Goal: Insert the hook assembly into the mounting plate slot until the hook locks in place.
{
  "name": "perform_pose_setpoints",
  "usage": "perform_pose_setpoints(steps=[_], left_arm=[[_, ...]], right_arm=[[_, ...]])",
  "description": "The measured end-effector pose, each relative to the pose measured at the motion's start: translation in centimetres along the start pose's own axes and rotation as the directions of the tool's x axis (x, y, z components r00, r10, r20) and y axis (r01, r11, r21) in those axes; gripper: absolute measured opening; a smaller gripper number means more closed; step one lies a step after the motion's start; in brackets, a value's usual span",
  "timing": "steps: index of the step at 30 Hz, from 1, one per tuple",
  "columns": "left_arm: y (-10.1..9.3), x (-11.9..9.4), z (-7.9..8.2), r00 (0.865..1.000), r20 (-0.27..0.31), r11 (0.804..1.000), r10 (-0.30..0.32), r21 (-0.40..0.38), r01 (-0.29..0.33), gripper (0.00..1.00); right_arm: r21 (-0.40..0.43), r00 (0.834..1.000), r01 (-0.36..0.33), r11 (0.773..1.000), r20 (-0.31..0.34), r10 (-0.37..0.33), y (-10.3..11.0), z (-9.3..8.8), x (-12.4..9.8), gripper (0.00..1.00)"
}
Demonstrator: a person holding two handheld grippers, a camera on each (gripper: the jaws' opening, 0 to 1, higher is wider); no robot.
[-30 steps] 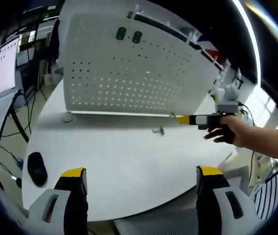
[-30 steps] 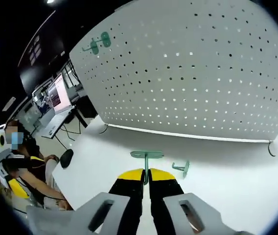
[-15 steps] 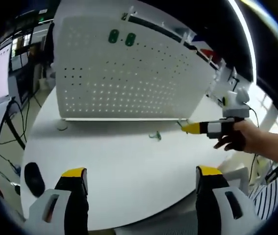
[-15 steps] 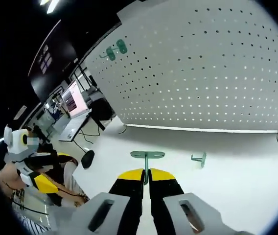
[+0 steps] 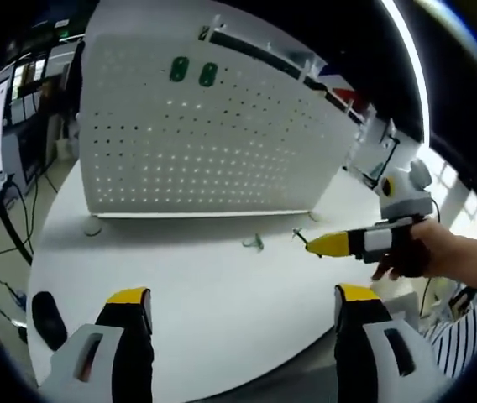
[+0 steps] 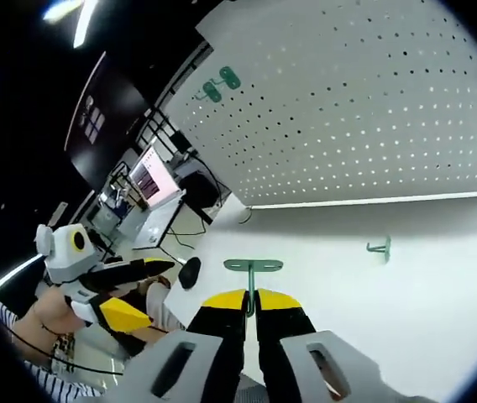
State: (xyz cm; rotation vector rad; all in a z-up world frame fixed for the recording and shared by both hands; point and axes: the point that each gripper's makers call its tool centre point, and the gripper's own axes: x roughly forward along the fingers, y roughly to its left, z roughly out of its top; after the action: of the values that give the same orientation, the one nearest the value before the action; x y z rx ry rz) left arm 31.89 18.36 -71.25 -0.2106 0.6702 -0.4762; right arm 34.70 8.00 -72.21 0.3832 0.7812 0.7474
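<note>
In the left gripper view, the left claw (image 5: 243, 311) is hanging spread and empty above the near edge of the white surface (image 5: 196, 285). The pegboard (image 5: 205, 143) is standing along the far edge, two hooks (image 5: 193, 72) seated near its top. A loose hook (image 5: 254, 243) is lying just before the board. The right claw (image 5: 312, 245) is reaching in beside it.

In the right gripper view, the right claw (image 6: 251, 304) is pressing together on a green hook (image 6: 253, 267), pinching its stem. It looks light, stiff and small, likely slippery, so gripping the stem is leaving the plate end free.

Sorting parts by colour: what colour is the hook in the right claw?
Green hook, clearest in the right gripper view.
</note>
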Motion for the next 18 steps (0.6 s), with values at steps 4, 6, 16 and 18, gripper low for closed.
perform_pose_setpoints(steps=[4,6,16,18], left_arm=[[-0.3,0.2,0.6,1.0,0.011,1.0,-0.024,0.004,0.024,0.88],[-0.4,0.2,1.0,0.999,0.023,1.0,-0.029,0.005,0.029,0.89],[-1.1,0.7,1.8,0.996,0.048,0.997,-0.071,0.019,0.07,0.81],[-1.5,0.8,2.1,0.994,0.064,0.996,-0.091,0.031,0.089,0.79]], right_arm=[[0.026,0.999,-0.031,0.999,-0.011,0.032,0.9,-0.3,-0.1,0.0],[0.044,0.998,-0.058,0.997,-0.018,0.059,1.6,-0.5,-0.2,0.0],[0.143,0.982,-0.175,0.974,-0.052,0.184,3.9,-1.6,-0.3,0.0],[0.159,0.979,-0.185,0.97,-0.053,0.196,4.0,-1.6,-0.3,0.0]])
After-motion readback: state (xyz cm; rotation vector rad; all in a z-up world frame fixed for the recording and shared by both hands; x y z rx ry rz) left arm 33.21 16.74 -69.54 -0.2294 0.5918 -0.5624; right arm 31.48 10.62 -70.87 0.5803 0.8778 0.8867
